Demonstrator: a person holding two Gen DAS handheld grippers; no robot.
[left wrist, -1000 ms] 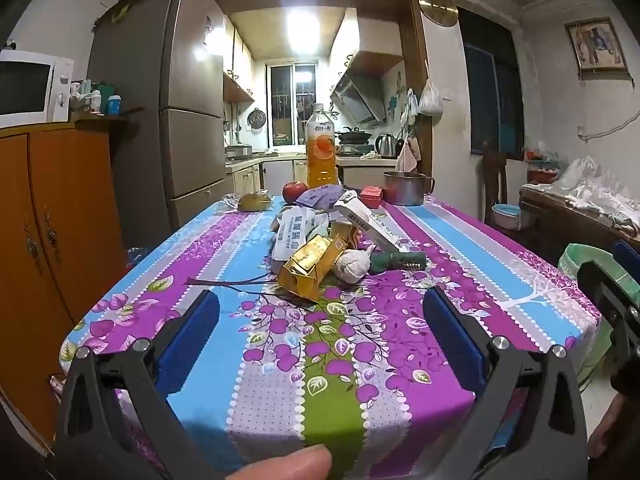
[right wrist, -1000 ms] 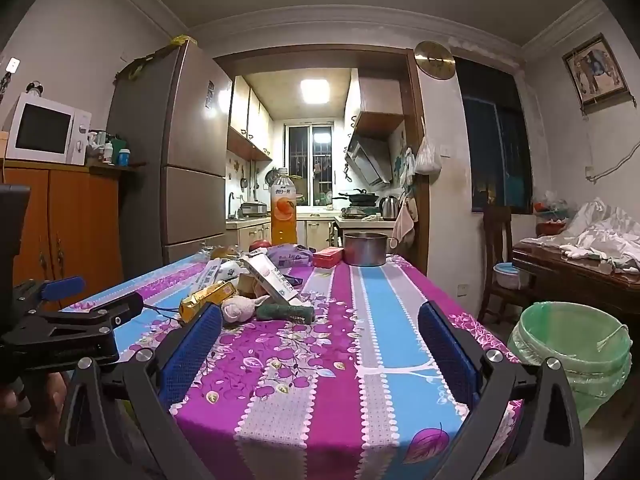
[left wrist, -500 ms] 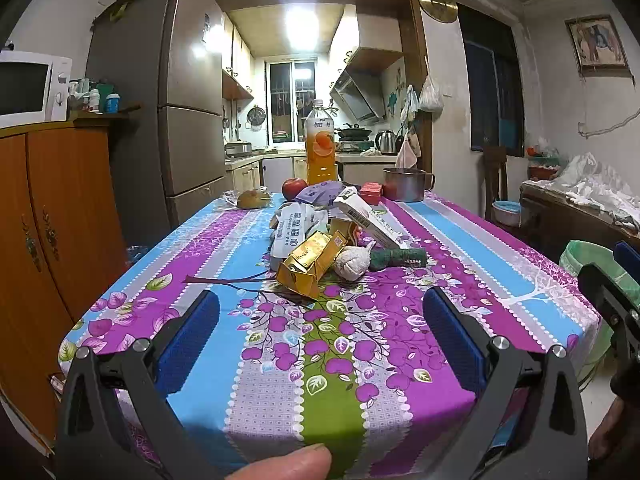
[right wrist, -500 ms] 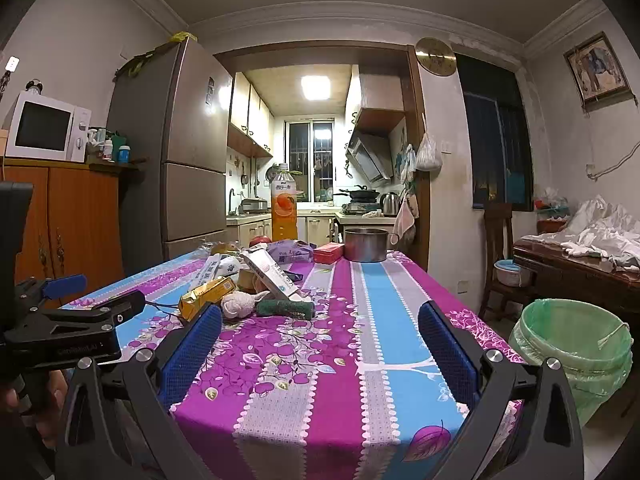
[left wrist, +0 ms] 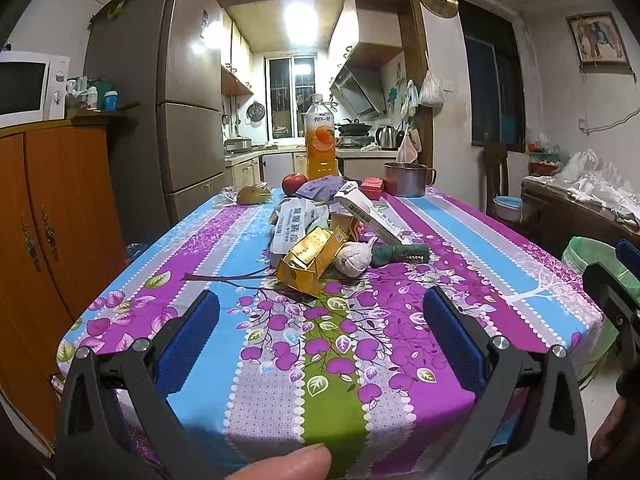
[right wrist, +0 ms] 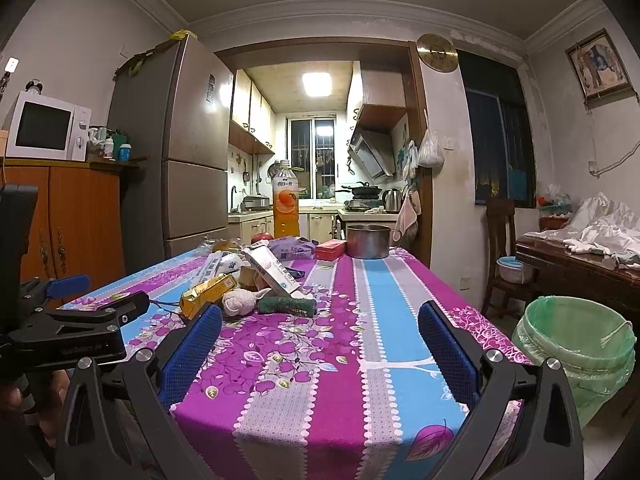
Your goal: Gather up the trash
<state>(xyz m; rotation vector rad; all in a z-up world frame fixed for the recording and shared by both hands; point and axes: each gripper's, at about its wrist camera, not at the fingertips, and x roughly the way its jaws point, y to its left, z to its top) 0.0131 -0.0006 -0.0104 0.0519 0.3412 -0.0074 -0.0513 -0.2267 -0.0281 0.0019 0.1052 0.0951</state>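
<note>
Both black hand-held grippers with blue pads, left gripper (left wrist: 320, 320) and right gripper (right wrist: 320, 328), are hovering spread wide and empty over the near edge of the purple-and-blue floral tablecloth (left wrist: 404, 344), the litter heap led by a crushed gold carton (left wrist: 310, 258) lying well ahead. A level approach with jaws straddling the carton's narrow side is looking wisest. The green-lined plastic bin (right wrist: 576, 344) is waiting beside the table, seemingly empty, though its bottom is hidden.

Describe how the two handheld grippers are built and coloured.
The left gripper and right gripper match: black plastic clamp-style arms with silver screw heads, each finger faced with a blue, finely textured pad. In the right wrist view, the left gripper's black side bears faint embossed lettering, too small to read. No cables or sleeves are visible.
</note>
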